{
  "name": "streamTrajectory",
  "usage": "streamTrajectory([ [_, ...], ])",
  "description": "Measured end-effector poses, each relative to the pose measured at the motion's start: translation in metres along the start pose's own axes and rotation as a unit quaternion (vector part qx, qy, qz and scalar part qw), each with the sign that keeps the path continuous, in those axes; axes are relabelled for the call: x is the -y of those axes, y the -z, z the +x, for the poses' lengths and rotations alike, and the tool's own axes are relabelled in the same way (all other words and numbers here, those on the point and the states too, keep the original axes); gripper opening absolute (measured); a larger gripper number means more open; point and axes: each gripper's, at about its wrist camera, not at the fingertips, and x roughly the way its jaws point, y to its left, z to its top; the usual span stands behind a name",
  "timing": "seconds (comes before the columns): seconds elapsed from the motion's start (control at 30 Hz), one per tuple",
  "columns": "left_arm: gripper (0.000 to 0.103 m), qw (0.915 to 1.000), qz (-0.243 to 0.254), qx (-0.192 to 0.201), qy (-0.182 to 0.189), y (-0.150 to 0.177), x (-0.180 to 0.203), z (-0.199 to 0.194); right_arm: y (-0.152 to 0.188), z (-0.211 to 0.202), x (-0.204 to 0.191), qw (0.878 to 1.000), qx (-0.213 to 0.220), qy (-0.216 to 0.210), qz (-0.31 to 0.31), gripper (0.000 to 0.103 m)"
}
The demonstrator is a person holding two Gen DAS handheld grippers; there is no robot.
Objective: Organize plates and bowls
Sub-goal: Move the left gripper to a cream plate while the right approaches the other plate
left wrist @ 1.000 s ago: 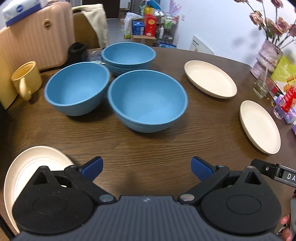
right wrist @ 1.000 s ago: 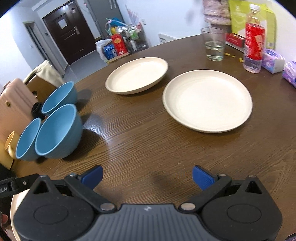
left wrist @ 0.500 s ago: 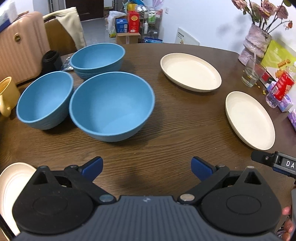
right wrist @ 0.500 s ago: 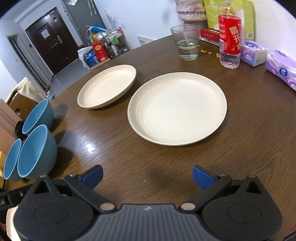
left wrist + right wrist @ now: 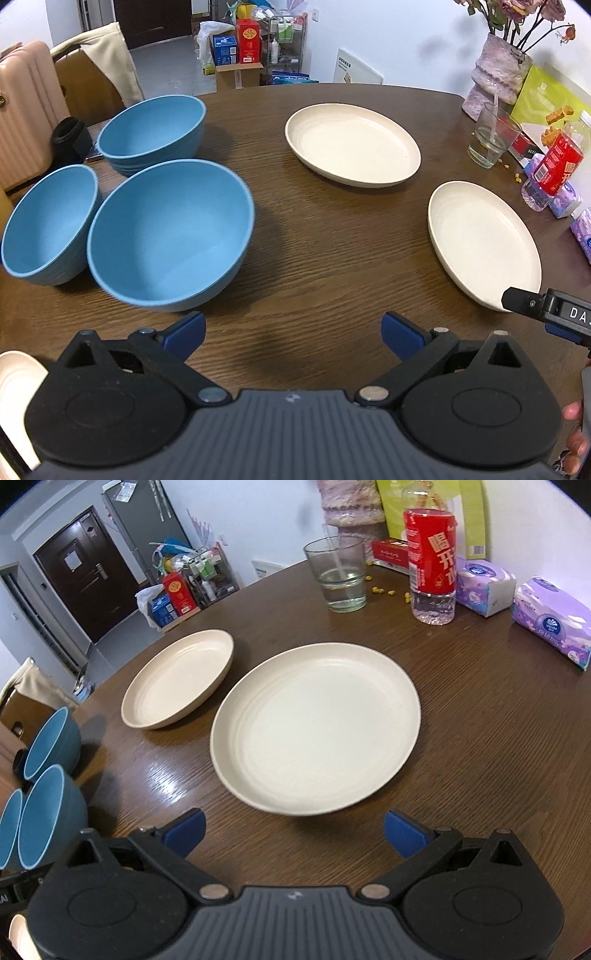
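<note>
- Resting on a dark wooden table are three blue bowls and three cream plates.
- Nearest blue bowl: seen upright just ahead of the left gripper, touching or nearly touching a second blue bowl at its left.
- Third blue bowl: placed behind these two; it appears to be stacked in another bowl, though this cannot be confirmed.
- Far cream plate: set beyond the table's middle, apart from the bowls.
- Near cream plate: lying directly ahead of the right gripper, empty, beside the far plate.
- Third cream plate: only partly seen at the lower left edge.
- Left gripper: fingers spread wide, nothing held between them.
- Right gripper: fingers likewise spread wide, nothing held, hovering short of the near plate's rim.
- Glass, red-labelled bottle and tissue packs: grouped along the table's far right side.
</note>
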Motion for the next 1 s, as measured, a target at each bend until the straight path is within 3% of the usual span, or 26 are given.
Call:
streamTrajectory([
  [0.47, 0.103, 1.0000, 0.001, -0.005, 0.005, -0.026, 0.043, 0.023, -0.030, 0.017, 0.028, 1.000, -0.002, 0.007, 0.005, 0.103],
  [1.0, 0.103, 0.9989, -0.043, -0.020, 0.000, -0.059, 0.084, 0.067, -0.079, 0.044, 0.067, 1.000, -0.008, 0.018, -0.013, 0.103],
])
